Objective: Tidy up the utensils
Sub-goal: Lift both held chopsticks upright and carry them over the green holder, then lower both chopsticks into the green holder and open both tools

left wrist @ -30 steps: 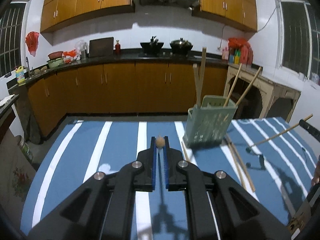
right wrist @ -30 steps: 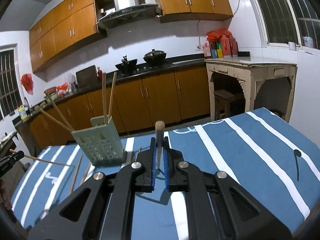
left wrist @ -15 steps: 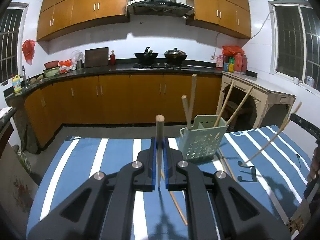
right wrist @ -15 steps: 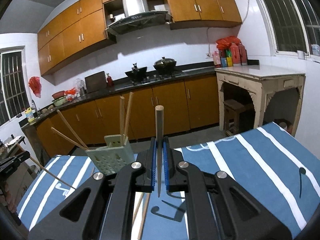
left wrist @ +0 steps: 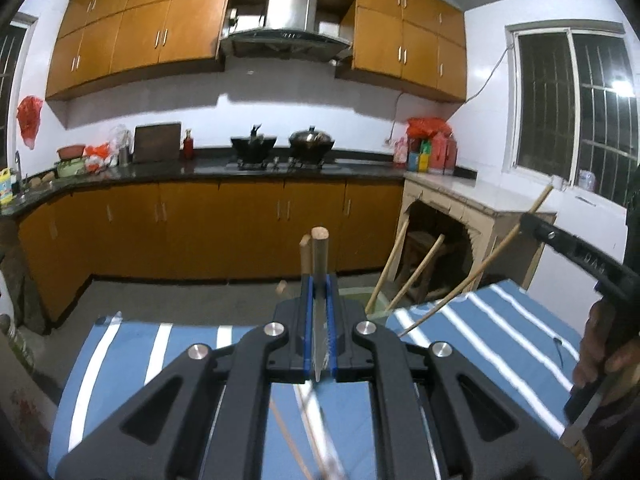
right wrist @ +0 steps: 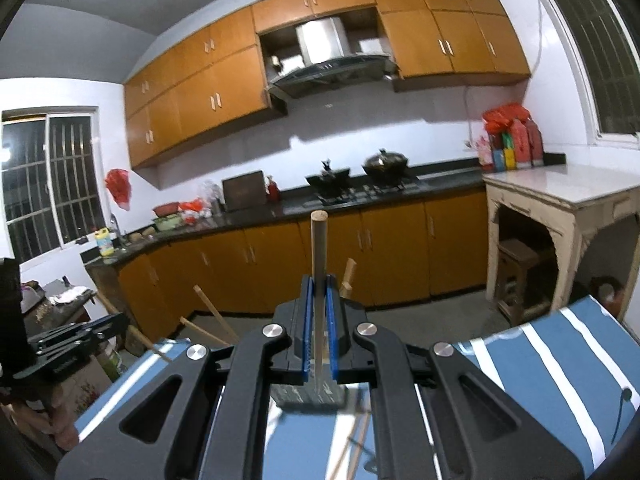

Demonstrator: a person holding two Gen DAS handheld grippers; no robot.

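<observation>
My left gripper (left wrist: 319,292) is shut on a wooden chopstick (left wrist: 319,256) that stands upright between its blue pads. My right gripper (right wrist: 319,292) is shut on another wooden chopstick (right wrist: 318,248), also upright. The green perforated utensil holder (right wrist: 308,396) sits on the blue striped table right below my right gripper, mostly hidden by it. In the left wrist view only the holder's rim (left wrist: 376,312) shows behind the gripper, with several chopsticks (left wrist: 416,272) leaning out of it. The right gripper (left wrist: 576,256) shows at the right edge, high above the table.
Loose chopsticks lie on the blue striped tablecloth (left wrist: 500,344) under my left gripper (left wrist: 312,420) and under my right gripper (right wrist: 352,444). Kitchen cabinets and a counter (left wrist: 240,168) stand behind. A white side table (right wrist: 568,188) stands at the right.
Both grippers have risen and tilted up with their chopsticks. The holder has slid from full view to below and behind the grippers.
</observation>
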